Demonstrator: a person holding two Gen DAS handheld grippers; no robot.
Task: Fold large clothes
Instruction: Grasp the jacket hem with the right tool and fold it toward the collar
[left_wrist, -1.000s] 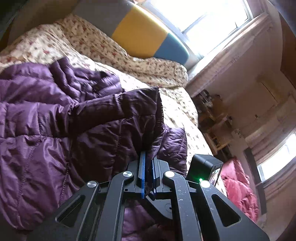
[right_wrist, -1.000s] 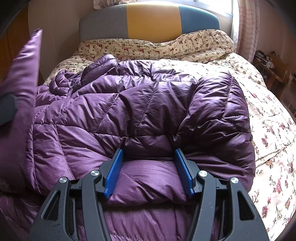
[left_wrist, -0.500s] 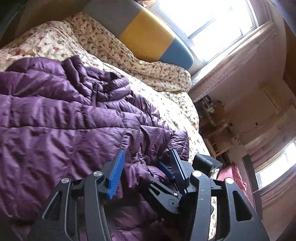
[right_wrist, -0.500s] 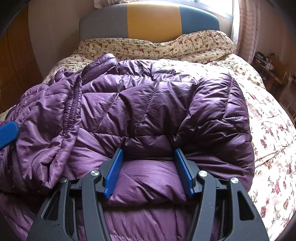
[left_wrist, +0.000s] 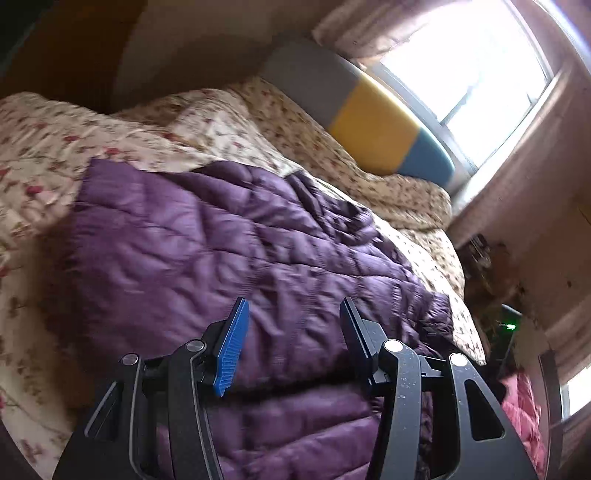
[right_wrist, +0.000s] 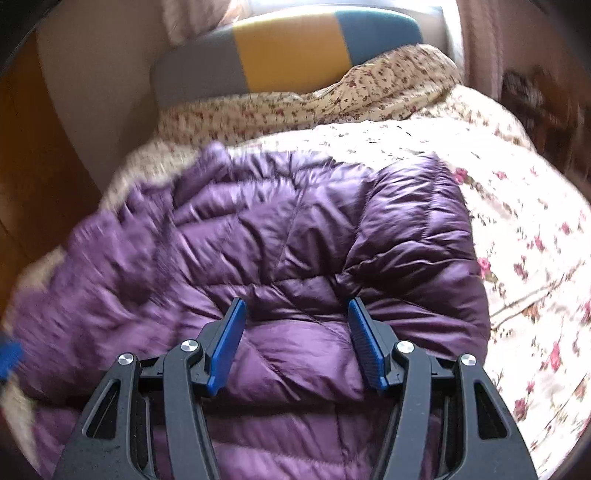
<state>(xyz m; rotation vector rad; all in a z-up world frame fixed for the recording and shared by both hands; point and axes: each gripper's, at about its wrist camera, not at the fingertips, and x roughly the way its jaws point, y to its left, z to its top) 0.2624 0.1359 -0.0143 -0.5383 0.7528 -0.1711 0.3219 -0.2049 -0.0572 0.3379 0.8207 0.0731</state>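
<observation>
Purple quilted jacket (right_wrist: 280, 251) lies folded on the floral bed (right_wrist: 524, 229), no readable label visible; left tongs (left_wrist: 291, 332) and right tongs (right_wrist: 293, 332) both stand half open above it, gripping nothing

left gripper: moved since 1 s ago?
Yes. The left gripper, earlier shut on a raised flap of the purple jacket, has let go and swung left: the striped headboard now sits further right.

bed (right_wrist: 517, 206): floral cover | on it: purple quilted jacket (right_wrist: 295, 240), lying folded
</observation>
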